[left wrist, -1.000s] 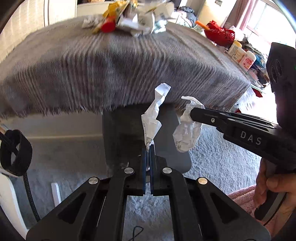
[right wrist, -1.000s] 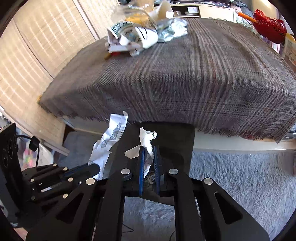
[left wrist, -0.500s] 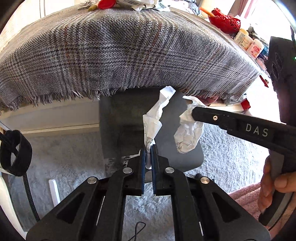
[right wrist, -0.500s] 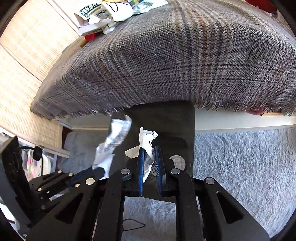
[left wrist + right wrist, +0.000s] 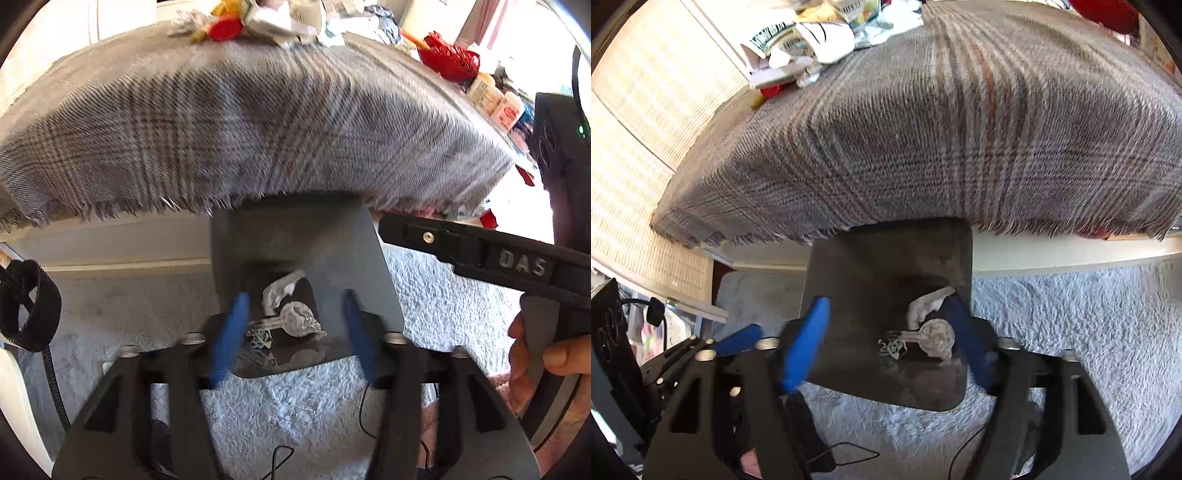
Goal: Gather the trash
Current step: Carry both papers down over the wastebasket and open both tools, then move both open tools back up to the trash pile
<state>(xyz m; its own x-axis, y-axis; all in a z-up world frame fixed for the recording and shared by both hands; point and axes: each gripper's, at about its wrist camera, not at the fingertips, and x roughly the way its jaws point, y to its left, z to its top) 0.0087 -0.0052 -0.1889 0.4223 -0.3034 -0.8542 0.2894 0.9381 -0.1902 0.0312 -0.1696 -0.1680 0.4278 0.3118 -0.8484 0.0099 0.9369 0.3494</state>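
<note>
Below plaid-draped tabletop, dark bin on pale carpet with crumpled papers inside; left gripper and right gripper jaws just sprung wide, empty.

Count on inspection: one dark bin on the floor, holding two crumpled paper wads and one small printed scrap. One table under one plaid cloth. One heap of trash at its far edge, its pieces too jumbled to number. One red basket. Two grippers: left gripper, right gripper.
</note>
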